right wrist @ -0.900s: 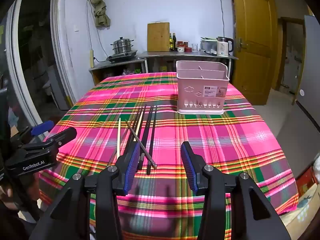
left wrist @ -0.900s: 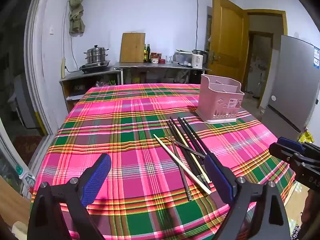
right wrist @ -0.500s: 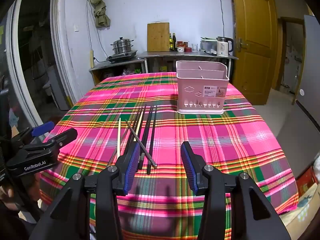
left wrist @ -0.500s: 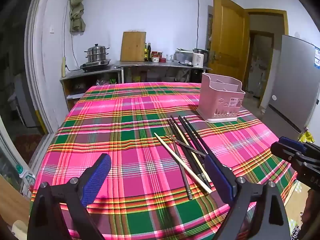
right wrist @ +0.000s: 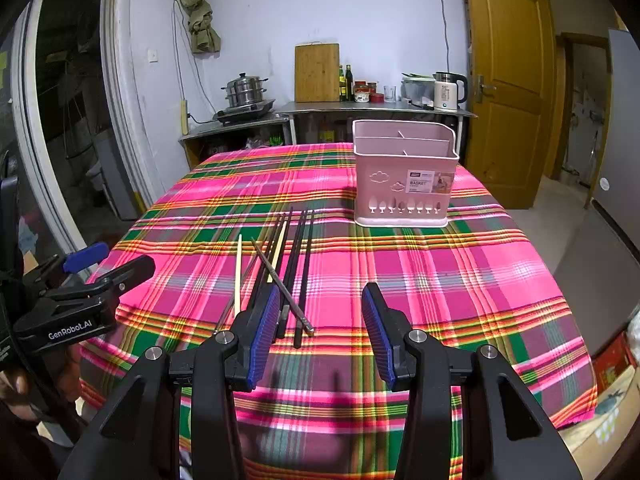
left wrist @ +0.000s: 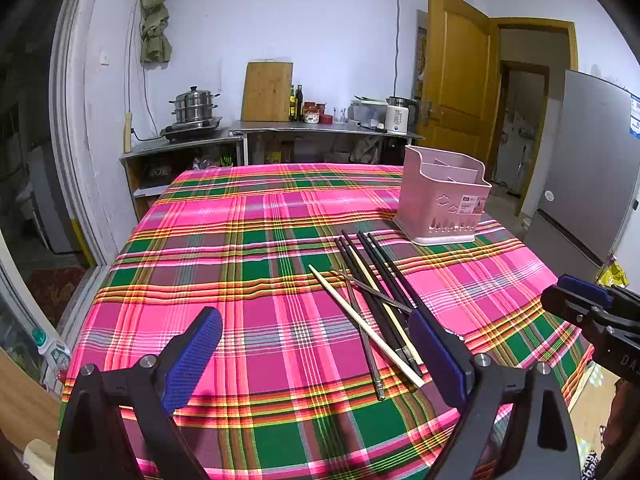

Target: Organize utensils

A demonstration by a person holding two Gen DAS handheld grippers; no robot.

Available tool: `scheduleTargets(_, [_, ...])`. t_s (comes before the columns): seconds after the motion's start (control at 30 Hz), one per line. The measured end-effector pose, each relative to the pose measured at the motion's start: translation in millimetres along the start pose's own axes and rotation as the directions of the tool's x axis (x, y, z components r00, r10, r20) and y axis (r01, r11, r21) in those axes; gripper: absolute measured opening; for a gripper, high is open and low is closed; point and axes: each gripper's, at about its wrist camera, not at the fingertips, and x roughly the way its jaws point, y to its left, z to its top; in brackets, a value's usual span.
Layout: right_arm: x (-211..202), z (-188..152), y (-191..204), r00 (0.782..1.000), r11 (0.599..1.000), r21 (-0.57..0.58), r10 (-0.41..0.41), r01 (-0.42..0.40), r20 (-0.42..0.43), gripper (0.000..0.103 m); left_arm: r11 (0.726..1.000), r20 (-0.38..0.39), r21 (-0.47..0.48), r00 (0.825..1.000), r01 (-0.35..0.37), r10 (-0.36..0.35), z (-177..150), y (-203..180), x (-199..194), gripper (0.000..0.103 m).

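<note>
Right gripper (right wrist: 318, 334) open partway, empty, above near table edge. Left gripper (left wrist: 316, 356) spread wide, empty. Chopsticks (right wrist: 292, 272) loose on plaid tablecloth (right wrist: 440, 280), near ends just ahead of right gripper's left finger; right gripper likely nearer. Long axes run near edge to far, tips toward pink basket (right wrist: 404, 176), beyond, toward far right.

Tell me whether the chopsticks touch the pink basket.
Apart. The right wrist view shows a strip of bare tablecloth between the far tips of the chopsticks and the foot of the basket.
</note>
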Motion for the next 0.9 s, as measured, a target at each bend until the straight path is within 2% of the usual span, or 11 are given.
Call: scheduleTargets(0.9, [2.7, -1.2, -0.5, 1.0, 1.0, 0.002, 0.002, -0.002, -0.003, 0.044, 1.0, -0.001, -0.003, 1.0, 0.001, -0.001, 1.9, 0.9, 3.5, 0.094])
